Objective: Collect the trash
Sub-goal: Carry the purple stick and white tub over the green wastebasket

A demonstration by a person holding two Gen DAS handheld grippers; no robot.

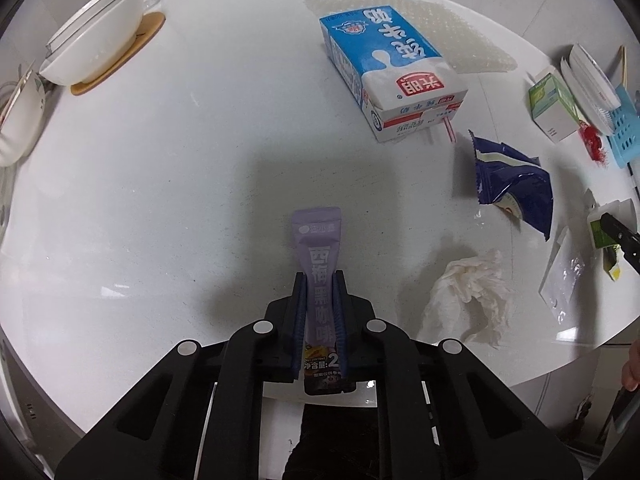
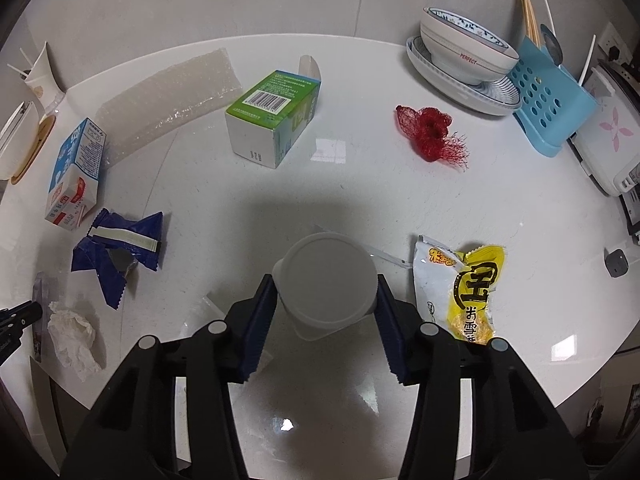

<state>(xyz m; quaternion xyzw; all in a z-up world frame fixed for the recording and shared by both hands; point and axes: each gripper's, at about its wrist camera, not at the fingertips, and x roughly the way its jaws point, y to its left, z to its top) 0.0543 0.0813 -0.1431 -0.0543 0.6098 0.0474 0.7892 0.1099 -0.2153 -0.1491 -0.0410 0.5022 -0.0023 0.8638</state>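
My left gripper point(image 1: 319, 280) is shut on a purple coffee sachet point(image 1: 318, 256) and holds it above the white table point(image 1: 160, 200). My right gripper point(image 2: 326, 280) is shut on a white plastic cup point(image 2: 328, 286) held above the table. Loose trash lies around: a blue milk carton point(image 1: 394, 72), a torn blue wrapper point(image 1: 516, 184), a crumpled tissue point(image 1: 468, 292), a green-and-white box point(image 2: 276, 114), a red mesh net point(image 2: 434, 132), a yellow snack bag point(image 2: 468, 292) and a bubble-wrap sheet point(image 2: 168, 92).
White bowls point(image 1: 96, 36) on a wooden coaster stand at the left. A patterned bowl on a plate point(image 2: 464, 56), a blue utensil rack point(image 2: 548, 108) and a white appliance point(image 2: 608, 140) stand at the back right. The table's front edge point(image 2: 520, 408) curves near me.
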